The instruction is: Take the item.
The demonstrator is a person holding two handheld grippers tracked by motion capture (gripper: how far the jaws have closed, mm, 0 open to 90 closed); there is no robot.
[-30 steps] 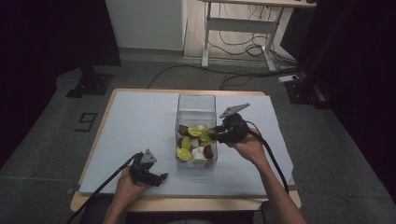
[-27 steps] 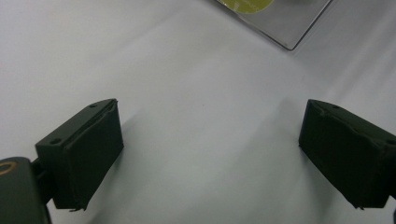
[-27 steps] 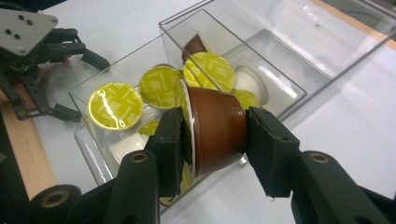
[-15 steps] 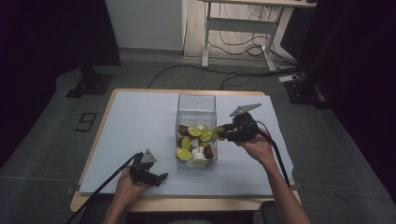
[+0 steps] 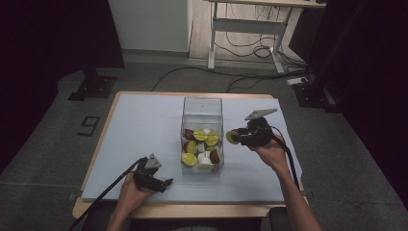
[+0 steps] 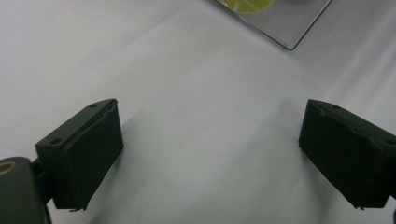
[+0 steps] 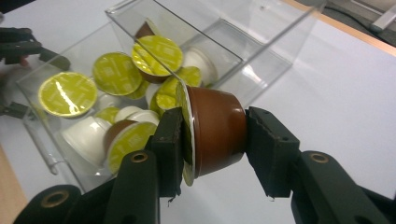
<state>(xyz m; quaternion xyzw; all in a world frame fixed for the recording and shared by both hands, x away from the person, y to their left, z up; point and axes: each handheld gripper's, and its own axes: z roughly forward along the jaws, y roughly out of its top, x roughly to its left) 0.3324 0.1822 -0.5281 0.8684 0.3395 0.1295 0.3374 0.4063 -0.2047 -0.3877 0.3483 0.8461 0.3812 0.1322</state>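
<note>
My right gripper [image 7: 212, 140] has its jaws clamped on a brown capsule [image 7: 215, 130], one jaw on the green foil lid, the other on the base, so the capsule lies sideways. In the high view I hold it just beside the right wall of the clear box [image 5: 202, 108], above the desk [image 5: 134, 120] and outside the box. The rest of the capsules [image 7: 116, 74], green-lidded, brown and white, lie heaped in the near end of the box.

My left gripper [image 5: 153, 177] rests low near the front edge of the desk, jaws wide apart on nothing, well apart from the box.

The risk is the grip itself: the lid-side jaw presses on thin foil and a flared rim, and the tapered cup could squirt out if I squeeze harder or swing quickly. The box wall is close; a careless move could knock it and shift the heap. I think the hold is centred, though the far side of the cup is hidden.
</note>
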